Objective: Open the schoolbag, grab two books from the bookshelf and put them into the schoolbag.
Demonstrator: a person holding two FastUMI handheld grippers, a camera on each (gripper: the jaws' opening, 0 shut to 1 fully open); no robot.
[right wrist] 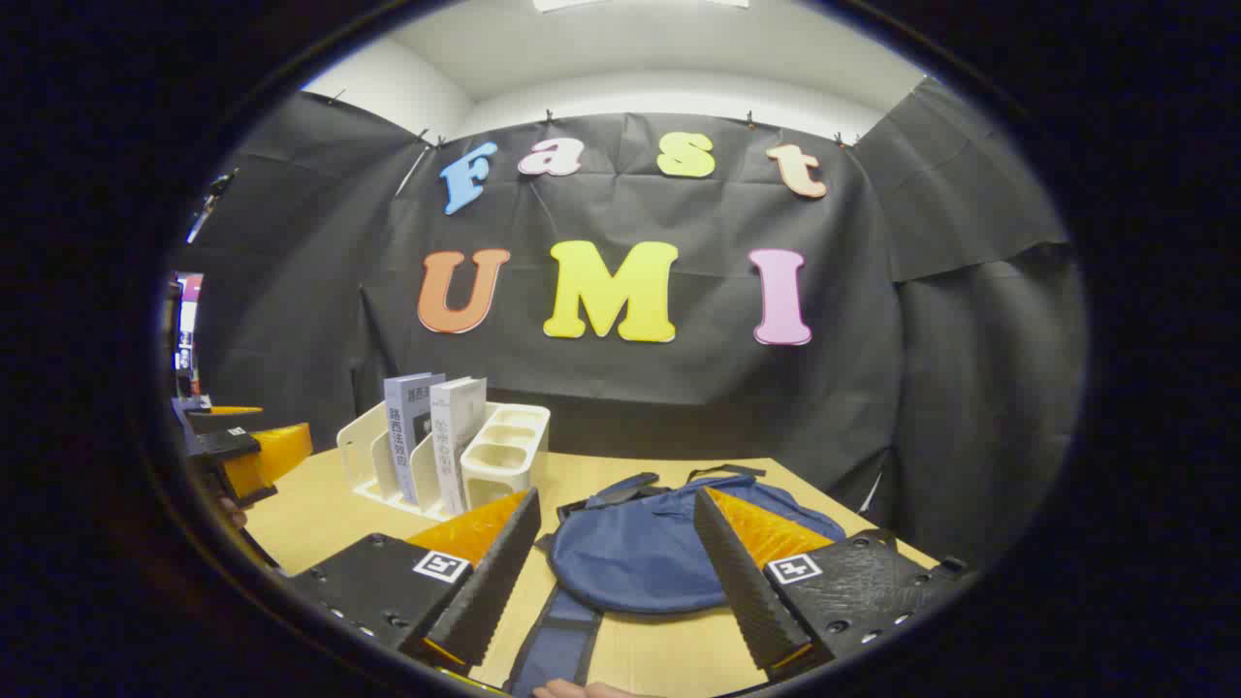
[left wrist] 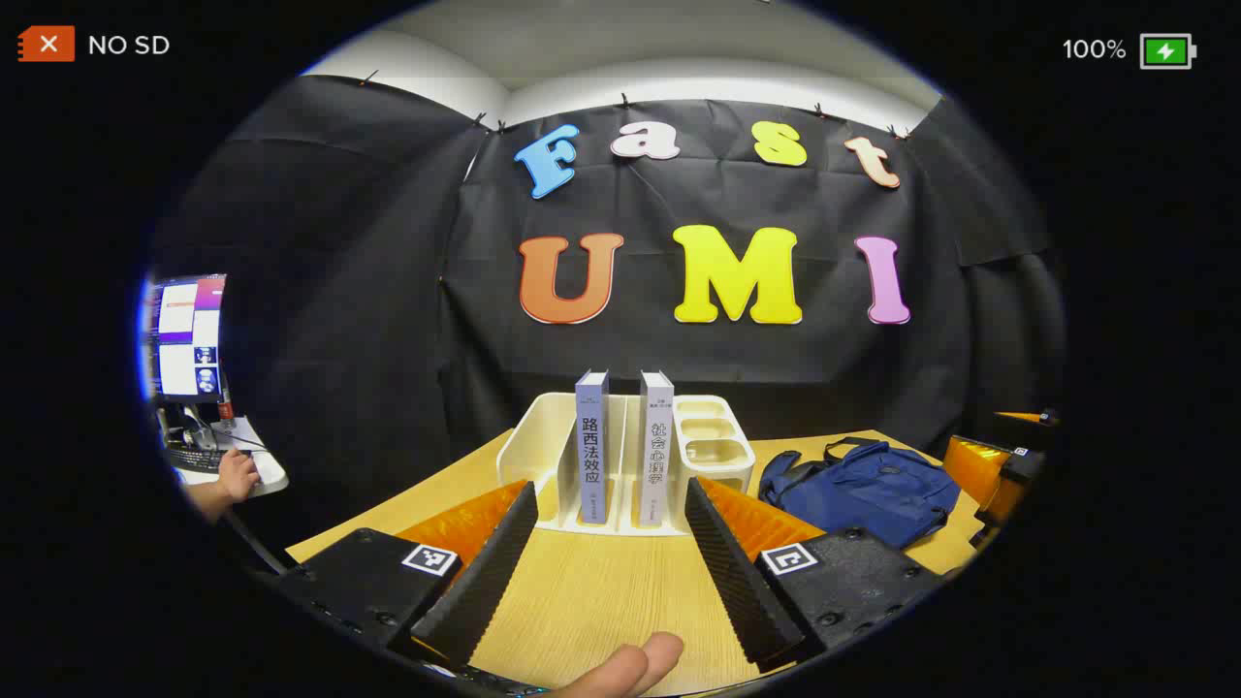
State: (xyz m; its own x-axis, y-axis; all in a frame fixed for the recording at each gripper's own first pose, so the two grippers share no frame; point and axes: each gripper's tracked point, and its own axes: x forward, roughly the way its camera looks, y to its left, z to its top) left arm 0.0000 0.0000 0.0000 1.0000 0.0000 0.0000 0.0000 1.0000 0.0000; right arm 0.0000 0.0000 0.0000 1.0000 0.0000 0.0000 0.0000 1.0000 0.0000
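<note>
2 books are standing upright in the white desktop bookshelf [left wrist: 543,456], spines facing outward: a blue-grey book [left wrist: 592,446] in 1 slot and a white book [left wrist: 656,448] in the next, each propped by a divider so a finger could likely slide in on either side. The rack's right end is carrying 3 small cup compartments [left wrist: 713,431], apparently empty. The left gripper [left wrist: 613,543] is hovering above the wooden table [left wrist: 601,591], fingers spread wide with nothing between them, and is pointing straight at the 2 spines, probably lined up for the later grab. A fingertip of the person's hand [left wrist: 635,667] is showing at the bottom edge of that view.

Well to the right of the rack, the navy schoolbag [right wrist: 650,553] is lying flat on the table, its straps trailing toward the near edge and its flap looking closed, so the opening step seems not yet done. The right gripper [right wrist: 618,553] is hanging over the bag with its fingers wide apart and empty, framing the bag's body, a sensible stance for reaching its zipper or flap first. Another hand [left wrist: 236,475] is resting at a keyboard beside a monitor [left wrist: 184,334] off to the left, outside the booth.
</note>
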